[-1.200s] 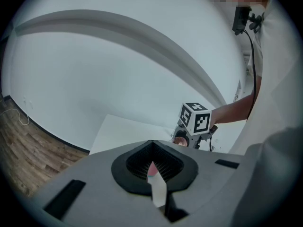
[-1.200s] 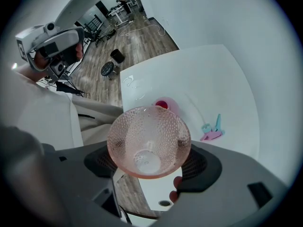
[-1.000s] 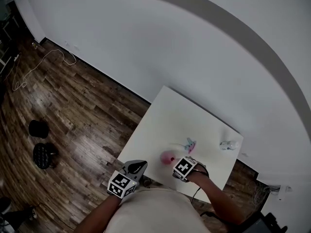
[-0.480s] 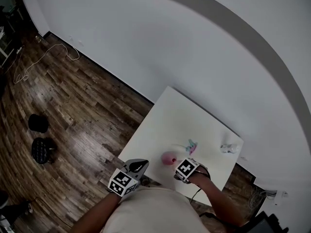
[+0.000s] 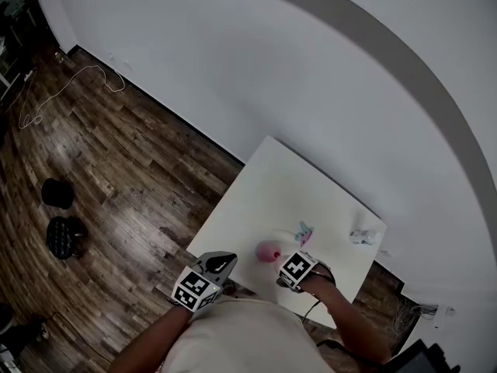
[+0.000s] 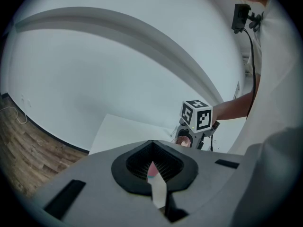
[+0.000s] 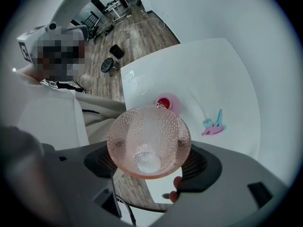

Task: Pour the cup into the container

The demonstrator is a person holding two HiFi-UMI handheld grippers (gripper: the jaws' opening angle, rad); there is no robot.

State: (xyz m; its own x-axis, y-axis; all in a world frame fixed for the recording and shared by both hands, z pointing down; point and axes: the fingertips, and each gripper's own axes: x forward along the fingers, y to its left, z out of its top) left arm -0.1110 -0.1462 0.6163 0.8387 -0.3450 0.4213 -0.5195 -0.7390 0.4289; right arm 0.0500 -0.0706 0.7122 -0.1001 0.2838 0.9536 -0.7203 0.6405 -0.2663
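Our right gripper (image 7: pixel 150 159), lower centre, clamps the seemingly empty pink cup (image 7: pixel 149 138) by the red-centred container (image 7: pixel 164 102) mid-frame. Our left gripper (image 6: pixel 154 171) is closed on nothing. We judge pouring done; next, we set it down.

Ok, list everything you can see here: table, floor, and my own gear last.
table: one, white, centre
floor: one, brown wood, left of the table
cup: one, pink, dimpled, in the right claw
container: one, pink with red inside, near side of the table
clip-like thing: one, teal and pink, on the table beyond the container
small object: one, whitish, table's right corner
round things: two, black, on the floor
cable: one, white, on the floor
left claw: grey, shut, empty
right claw: grey, shut on the cup
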